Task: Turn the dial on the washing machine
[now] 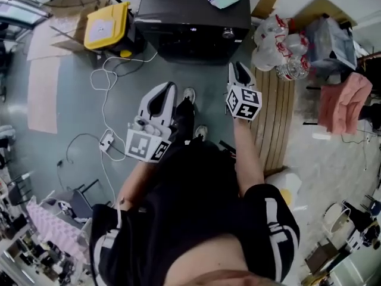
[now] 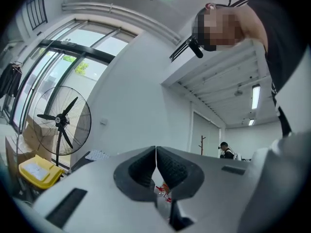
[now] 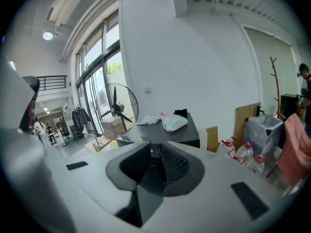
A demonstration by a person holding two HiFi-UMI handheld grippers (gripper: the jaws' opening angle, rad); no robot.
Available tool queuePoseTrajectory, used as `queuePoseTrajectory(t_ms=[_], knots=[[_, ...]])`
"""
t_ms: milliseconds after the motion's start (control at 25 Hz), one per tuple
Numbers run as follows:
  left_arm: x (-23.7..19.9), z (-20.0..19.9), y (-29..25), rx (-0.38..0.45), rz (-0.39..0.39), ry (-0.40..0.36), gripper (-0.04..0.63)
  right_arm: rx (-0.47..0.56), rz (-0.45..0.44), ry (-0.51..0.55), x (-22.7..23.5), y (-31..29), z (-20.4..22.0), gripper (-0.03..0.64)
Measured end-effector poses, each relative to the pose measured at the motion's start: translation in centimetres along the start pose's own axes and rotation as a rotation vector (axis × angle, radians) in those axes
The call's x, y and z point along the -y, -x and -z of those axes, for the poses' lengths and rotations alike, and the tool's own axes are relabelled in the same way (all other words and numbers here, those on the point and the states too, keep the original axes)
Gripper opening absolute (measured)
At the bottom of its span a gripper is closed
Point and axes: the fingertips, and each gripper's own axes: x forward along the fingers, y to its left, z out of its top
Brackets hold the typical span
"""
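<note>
Dial (image 1: 228,33): a small round knob at the near right of the washing machine's (image 1: 190,16) dark top, far centre of the floor. Nothing touches it.
Right gripper (image 1: 239,68): pointed toward the machine and well short of the dial. Its jaws stand a narrow gap apart, with nothing between them.
Left gripper (image 1: 168,88): nearer and to the left, jaw tips together, empty.
Done: apparently nothing; the dial looks untouched.
Left: reach the dial, close on it and turn it.

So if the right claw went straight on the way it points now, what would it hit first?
Probably the black washing machine; it shows through the gap of the right claw. Nothing seems nearer, though depth is unclear.
</note>
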Motion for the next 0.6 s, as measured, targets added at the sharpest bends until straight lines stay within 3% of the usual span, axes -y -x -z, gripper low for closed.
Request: queuePoseTrajectory(t_ms=[280,600], knots=[[2.4,-2.4,6.0,0.031,-0.036,-0.027,0.025,0.121,-0.066,0.019,-4.8,10.5,-3.6,0.043],[1.3,-3.6,8.6,0.044,-0.027,-0.004,0.025,0.174,-0.069,0.039,-9.7,15.9,-4.6,0.027]])
